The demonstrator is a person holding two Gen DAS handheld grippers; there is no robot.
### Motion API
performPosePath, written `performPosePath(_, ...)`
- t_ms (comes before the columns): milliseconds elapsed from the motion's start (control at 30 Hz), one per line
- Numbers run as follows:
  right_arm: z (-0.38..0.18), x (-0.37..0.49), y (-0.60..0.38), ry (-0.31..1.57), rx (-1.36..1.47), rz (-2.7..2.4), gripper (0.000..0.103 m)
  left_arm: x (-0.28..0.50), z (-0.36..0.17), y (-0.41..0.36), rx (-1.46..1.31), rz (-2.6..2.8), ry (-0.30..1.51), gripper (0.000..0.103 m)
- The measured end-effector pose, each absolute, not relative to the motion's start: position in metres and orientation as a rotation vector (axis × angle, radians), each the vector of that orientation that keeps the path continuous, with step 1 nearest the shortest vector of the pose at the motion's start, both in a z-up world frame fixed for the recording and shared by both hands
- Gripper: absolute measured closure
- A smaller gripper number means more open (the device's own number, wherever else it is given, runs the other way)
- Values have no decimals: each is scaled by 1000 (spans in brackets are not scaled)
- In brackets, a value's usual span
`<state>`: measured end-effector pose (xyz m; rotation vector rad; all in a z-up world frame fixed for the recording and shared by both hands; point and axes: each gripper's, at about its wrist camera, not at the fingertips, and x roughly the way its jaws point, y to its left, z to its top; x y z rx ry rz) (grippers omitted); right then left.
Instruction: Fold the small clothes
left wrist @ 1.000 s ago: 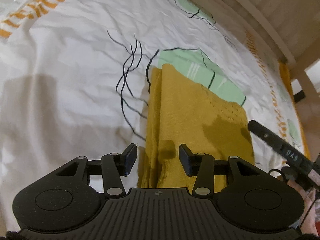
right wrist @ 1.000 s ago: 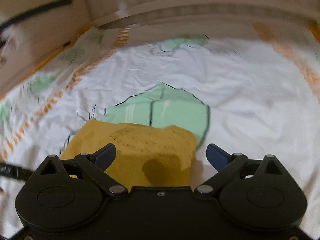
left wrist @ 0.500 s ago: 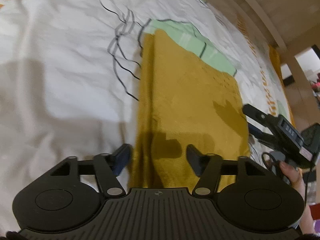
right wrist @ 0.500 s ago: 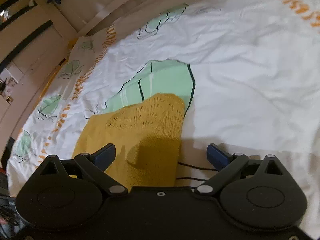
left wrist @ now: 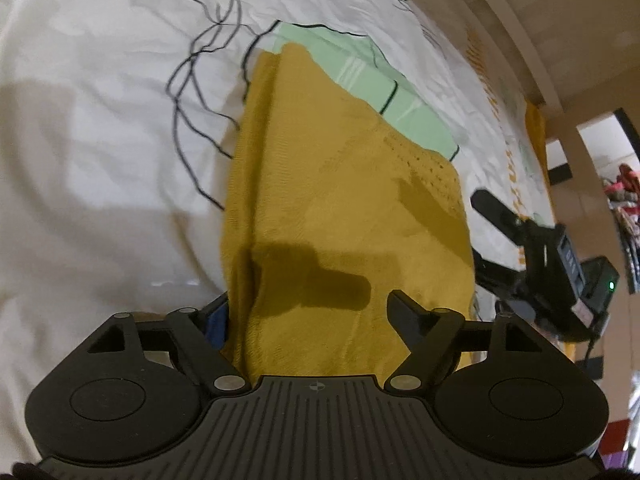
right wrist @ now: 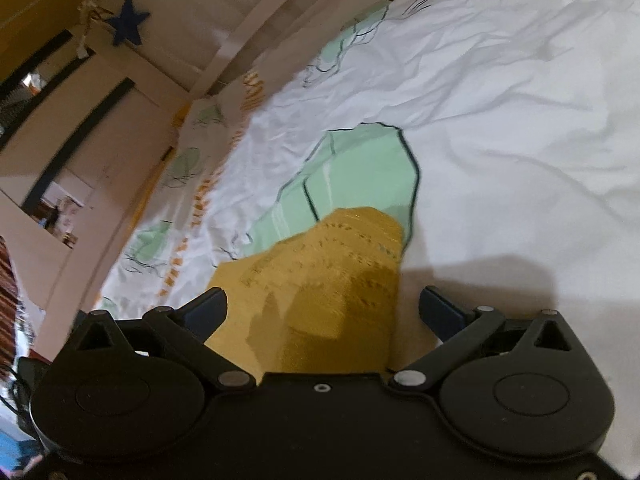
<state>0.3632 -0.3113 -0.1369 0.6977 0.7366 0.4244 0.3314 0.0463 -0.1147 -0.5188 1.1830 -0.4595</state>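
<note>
A mustard-yellow knitted garment (left wrist: 340,208) lies folded into a long strip on the white printed bedsheet (left wrist: 100,140). My left gripper (left wrist: 310,314) is open, its jaws straddling the near end of the garment, the left finger tucked beside the folded edge. My right gripper (right wrist: 322,310) is open over the garment's other end (right wrist: 332,280), which has an openwork knit band. The right gripper also shows in the left wrist view (left wrist: 532,248), just past the garment's right edge.
The sheet has green patches (right wrist: 360,176) with black outlines and orange dashes along its border. A wooden bed rail (left wrist: 520,40) runs behind. A wall with a blue star (right wrist: 128,26) and a doorway (right wrist: 60,184) stand beyond the bed's left side.
My left gripper has come down and forward so its jaws now straddle the garment's near end. My right gripper has swung and tilted over the other end.
</note>
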Motion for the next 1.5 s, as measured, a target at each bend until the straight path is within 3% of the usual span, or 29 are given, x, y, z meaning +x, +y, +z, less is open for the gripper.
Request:
performPosePath(267, -140, 374, -292, 776, 646, 540, 0, 322, -111, 29, -441, -536, 1161, 23)
performPosePath(367, -140, 372, -299, 772, 679, 560, 1, 320, -113, 35, -532, -550, 1178, 25)
performPosePath(433, -140, 370, -302, 779, 691, 550, 8, 318, -117, 40, -600, -524, 1196, 33)
performPosePath(467, -140, 369, -303, 786, 685, 533, 21, 318, -118, 41, -607, -515, 1197, 42)
performPosePath(500, -139, 367, -304, 800, 666, 507, 43, 318, -118, 40, -595, -511, 1202, 53)
performPosePath(533, -140, 368, -304, 820, 650, 479, 52, 318, -118, 40, -584, -512, 1203, 62)
performPosePath(567, -141, 366, -306, 832, 657, 463, 54, 318, -118, 40, -592, -521, 1204, 79)
performPosePath(600, -141, 364, -308, 829, 678, 458, 56, 318, -120, 41, -610, -529, 1211, 83)
performPosePath(1000, -95, 289, -326, 830, 650, 403, 60, 261, -103, 11, -655, -710, 1203, 86)
performPosePath(1367, -93, 177, -356, 922, 691, 344, 59, 163, -95, -15, -575, -779, 1219, 86)
performPosePath(1500, -93, 161, -356, 900, 625, 299, 55, 143, -96, -12, -520, -707, 1193, 86)
